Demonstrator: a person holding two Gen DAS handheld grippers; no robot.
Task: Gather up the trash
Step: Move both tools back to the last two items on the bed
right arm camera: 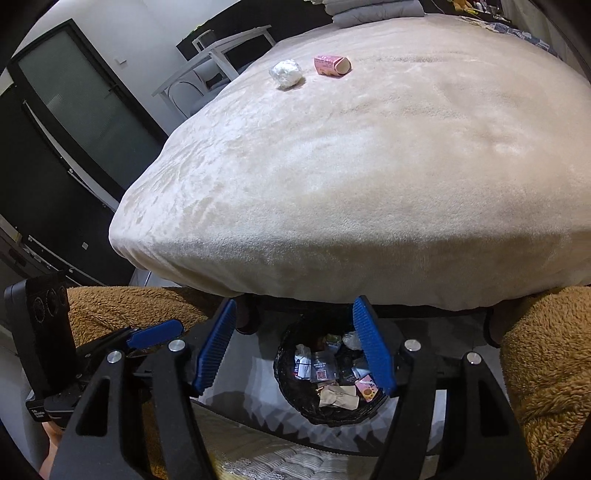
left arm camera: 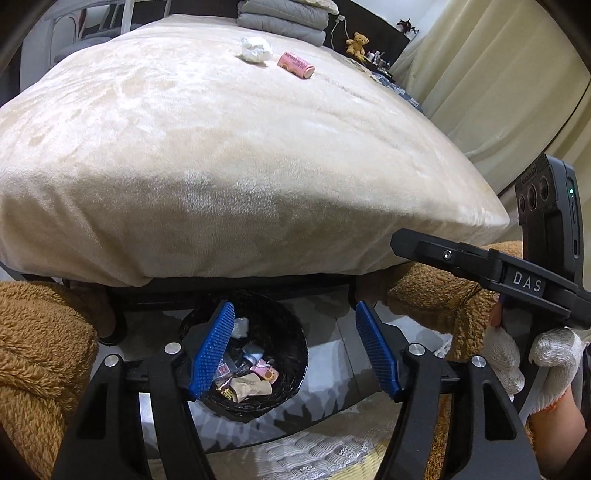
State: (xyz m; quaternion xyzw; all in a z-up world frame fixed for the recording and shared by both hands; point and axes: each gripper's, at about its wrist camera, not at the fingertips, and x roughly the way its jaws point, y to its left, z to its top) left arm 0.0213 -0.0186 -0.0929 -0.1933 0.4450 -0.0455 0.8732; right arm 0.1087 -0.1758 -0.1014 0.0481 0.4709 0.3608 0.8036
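A crumpled white wad (left arm camera: 256, 49) (right arm camera: 286, 73) and a pink carton (left arm camera: 295, 65) (right arm camera: 331, 65) lie side by side on the far part of the cream bed (left arm camera: 221, 155) (right arm camera: 369, 177). A black bin (left arm camera: 291, 332) (right arm camera: 288, 387) lined with a black bag stands on the floor at the bed's foot, holding several wrappers. My left gripper (left arm camera: 295, 350) is open and empty above the bin. My right gripper (right arm camera: 293, 354) is open and empty above the bin too. The right gripper's body shows in the left wrist view (left arm camera: 480, 269), and the left gripper's fingers (right arm camera: 155, 334) show in the right wrist view.
Folded grey blankets (left arm camera: 284, 18) lie at the bed's head. A teddy bear (left arm camera: 356, 43) and small items sit on a dark shelf beyond. Curtains (left arm camera: 498, 92) hang at the right. A white chair (right arm camera: 214, 59) and a dark door (right arm camera: 74, 122) stand left of the bed. Brown fleece sleeves (left arm camera: 40, 350) flank the bin.
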